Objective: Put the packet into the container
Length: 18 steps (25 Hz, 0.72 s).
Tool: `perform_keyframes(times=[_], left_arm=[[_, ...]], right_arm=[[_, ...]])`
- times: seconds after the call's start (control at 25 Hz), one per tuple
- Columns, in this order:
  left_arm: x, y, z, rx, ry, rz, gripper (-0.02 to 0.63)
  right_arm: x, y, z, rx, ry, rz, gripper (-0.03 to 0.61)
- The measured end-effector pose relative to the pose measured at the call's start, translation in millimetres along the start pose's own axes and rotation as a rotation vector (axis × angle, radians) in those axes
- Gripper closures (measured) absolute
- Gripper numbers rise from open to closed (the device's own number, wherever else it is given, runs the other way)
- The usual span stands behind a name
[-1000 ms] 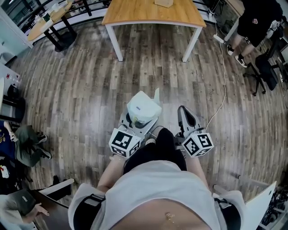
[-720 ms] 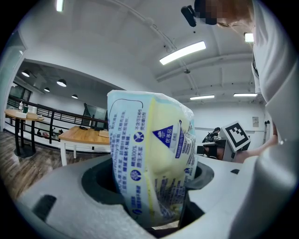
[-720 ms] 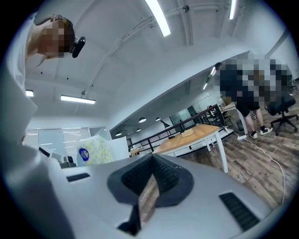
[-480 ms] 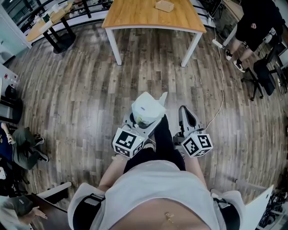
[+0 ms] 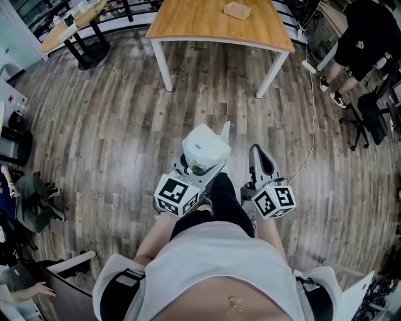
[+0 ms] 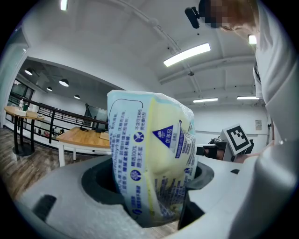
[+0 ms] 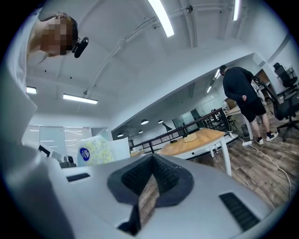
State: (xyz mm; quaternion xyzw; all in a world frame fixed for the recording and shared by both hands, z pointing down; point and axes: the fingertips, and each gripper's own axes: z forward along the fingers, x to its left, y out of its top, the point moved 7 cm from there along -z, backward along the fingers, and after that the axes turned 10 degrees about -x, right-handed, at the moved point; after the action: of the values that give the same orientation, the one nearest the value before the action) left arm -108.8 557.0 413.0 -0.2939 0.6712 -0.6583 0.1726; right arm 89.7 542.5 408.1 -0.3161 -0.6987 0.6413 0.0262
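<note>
Pale blue-and-yellow plastic packet [image 5: 205, 147] with printed text sits mid-frame in the head view, grasped upright between the fingers of the left gripper [image 5: 199, 164], out over the grey wood-plank floor [image 5: 113, 125]. In the left gripper view it pretty much fills the gap. The right gripper [image 5: 257, 157] is just to its right, fingers clenched on nothing. A light wooden desk with white legs [image 5: 207, 25] is at the top of the frame, well apart, with a small tan box [image 5: 237, 10] on it.
</note>
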Motion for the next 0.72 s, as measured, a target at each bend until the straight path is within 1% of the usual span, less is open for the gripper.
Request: perform_keyframes(times=[0.28, 0.48, 0.72], left_arm=[[19, -9, 37, 0.022, -0.004, -0.009, 0.258], [33, -13, 78, 0.032, -0.012, -0.006, 0.258], [59, -13, 128, 0.049, 0.006, -0.01, 0.258]], right_arm=[[-28, 3, 36, -0.008, 0.006, -0.002, 0.566], [-59, 7, 65, 0.0, 0.007, 0.001, 0.568], [-91, 10, 110, 0.029, 0.022, 0.014, 0.567]])
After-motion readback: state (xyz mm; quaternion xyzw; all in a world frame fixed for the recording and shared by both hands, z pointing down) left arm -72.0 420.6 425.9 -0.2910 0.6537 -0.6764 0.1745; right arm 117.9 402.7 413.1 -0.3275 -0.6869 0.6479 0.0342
